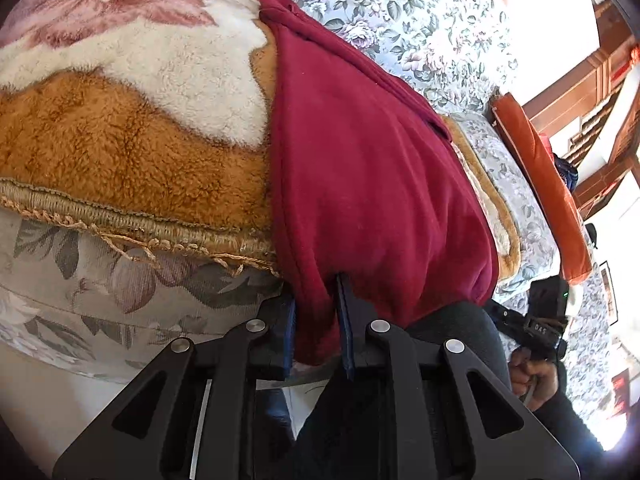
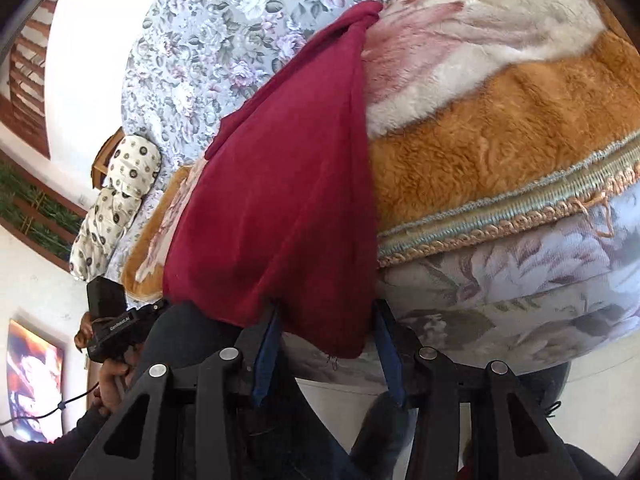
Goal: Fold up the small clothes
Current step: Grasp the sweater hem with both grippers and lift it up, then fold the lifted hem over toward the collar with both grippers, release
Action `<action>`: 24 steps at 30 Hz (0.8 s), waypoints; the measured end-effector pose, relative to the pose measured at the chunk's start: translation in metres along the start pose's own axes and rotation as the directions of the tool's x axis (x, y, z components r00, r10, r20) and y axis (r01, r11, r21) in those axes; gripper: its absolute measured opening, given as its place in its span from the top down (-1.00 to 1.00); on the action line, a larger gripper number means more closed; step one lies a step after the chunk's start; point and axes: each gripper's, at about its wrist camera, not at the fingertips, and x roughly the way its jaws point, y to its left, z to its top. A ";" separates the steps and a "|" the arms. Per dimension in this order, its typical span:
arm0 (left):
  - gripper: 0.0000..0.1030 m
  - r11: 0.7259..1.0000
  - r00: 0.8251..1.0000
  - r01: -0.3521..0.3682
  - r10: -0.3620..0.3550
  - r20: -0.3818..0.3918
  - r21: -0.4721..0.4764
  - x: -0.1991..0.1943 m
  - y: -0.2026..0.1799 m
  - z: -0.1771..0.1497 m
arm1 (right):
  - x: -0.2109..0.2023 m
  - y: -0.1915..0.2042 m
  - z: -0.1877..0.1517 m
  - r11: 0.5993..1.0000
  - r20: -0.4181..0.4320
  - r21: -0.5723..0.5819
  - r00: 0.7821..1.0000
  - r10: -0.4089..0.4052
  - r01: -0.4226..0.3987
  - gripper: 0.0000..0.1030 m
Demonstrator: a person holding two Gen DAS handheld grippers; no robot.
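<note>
Floral bedsheet point(image 1: 420, 20) under plush blanket point(image 1: 120, 140)

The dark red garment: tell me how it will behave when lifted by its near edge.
Probably floppy: the dark red garment drapes in soft folds over the bed edge. Likely light, sagging between the left tongs and right tongs. Its knit may cling to the fuzzy blanket.

In the left wrist view, the lower hem of the dark red garment point(image 1: 360, 168) drops behind the left claw point(image 1: 316, 320), so its bottom edge is hidden. At the right edge, a hand point(image 1: 532, 376) is partly cut off by a dark sleeve. In the right wrist view, the garment's left lower corner hides behind dark cloth, and the picture on the wall point(image 2: 36, 380) at lower left is too blurred to read.
</note>
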 end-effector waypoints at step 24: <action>0.91 0.977 0.977 0.179 -0.162 0.141 -0.116 -0.105 -0.016 -0.015 | -0.128 0.058 -0.019 0.973 0.231 0.013 0.948 0.221 -0.230 0.87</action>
